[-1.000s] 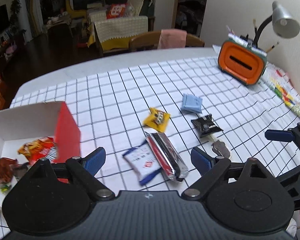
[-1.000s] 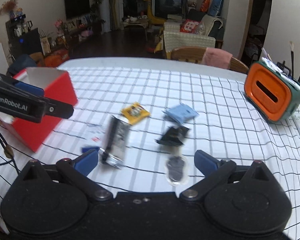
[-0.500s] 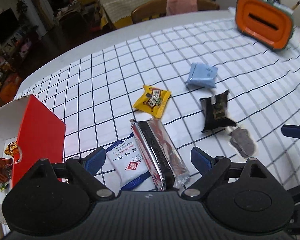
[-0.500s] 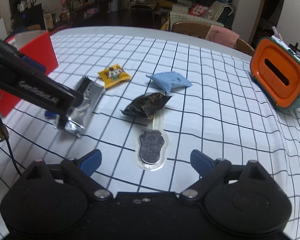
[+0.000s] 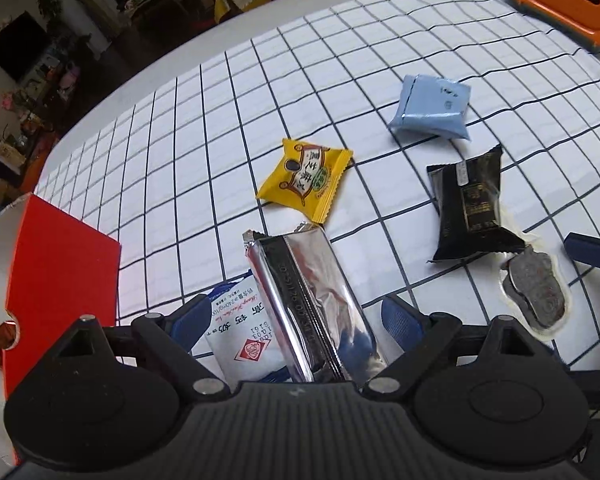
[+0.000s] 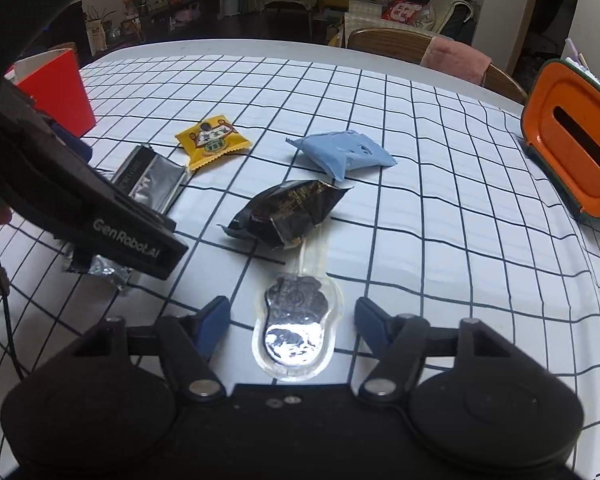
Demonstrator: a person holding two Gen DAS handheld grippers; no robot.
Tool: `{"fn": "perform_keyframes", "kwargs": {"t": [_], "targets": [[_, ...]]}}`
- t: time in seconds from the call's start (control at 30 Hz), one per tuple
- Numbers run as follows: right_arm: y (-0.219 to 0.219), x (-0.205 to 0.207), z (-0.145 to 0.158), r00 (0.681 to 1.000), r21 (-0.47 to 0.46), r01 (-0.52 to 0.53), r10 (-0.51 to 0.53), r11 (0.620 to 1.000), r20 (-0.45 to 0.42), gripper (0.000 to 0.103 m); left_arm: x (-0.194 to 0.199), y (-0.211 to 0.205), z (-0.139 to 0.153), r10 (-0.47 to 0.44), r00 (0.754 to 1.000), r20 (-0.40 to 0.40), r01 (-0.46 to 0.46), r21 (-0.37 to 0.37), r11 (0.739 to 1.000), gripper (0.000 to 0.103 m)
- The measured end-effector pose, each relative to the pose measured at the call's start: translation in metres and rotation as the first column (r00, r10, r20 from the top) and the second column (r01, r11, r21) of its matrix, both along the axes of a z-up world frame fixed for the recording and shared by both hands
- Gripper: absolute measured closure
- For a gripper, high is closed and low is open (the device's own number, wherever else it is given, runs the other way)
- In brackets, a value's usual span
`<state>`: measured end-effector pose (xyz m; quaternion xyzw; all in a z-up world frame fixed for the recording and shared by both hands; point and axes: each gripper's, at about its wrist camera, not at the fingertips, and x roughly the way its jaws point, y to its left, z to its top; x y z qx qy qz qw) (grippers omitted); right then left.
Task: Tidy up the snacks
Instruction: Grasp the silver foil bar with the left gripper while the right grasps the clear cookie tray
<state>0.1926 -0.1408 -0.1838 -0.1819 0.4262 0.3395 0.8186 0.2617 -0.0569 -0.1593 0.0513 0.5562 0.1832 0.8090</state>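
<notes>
Between the wide-spread fingers of the left gripper point(image 5: 296, 322) lie the silver bar point(image 5: 312, 304) and, touching its left side, a white sachet point(image 5: 242, 344). Just ahead of the right gripper point(image 6: 292, 314), whose jaws are closing without touching it, lies the clear-wrapped lollipop point(image 6: 294, 326), with the black packet point(image 6: 290, 212) beyond it.

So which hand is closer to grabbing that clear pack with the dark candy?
The right gripper. Its closing jaws already straddle the clear candy pack, though the pads are not touching. The left gripper sits open over the silver bar.

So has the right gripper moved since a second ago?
Yes. The right gripper has come down toward the clear-wrapped dark snack, which now sits between its closing jaws; the orange holder looms nearer.
</notes>
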Motion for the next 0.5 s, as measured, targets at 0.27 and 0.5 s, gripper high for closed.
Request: {"fn": "perform_keyframes", "kwargs": {"t": [0.27, 0.5], "targets": [[0.0023, 0.004, -0.0022, 1.0, 0.017, 0.009, -0.009, 1.0, 0.005, 0.05, 0.0045, 0.0035, -0.0043, -0.009, 1.0, -0.015, 0.008, -0.038, 0.999, 0.036], [-0.0026, 0.005, -0.0009, 0.999, 0.037, 0.034, -0.034, 0.999, -0.005, 0.058, 0.0019, 0.0051, -0.0011, -0.009, 1.0, -0.009, 0.009, -0.073, 0.997, 0.055]]}}
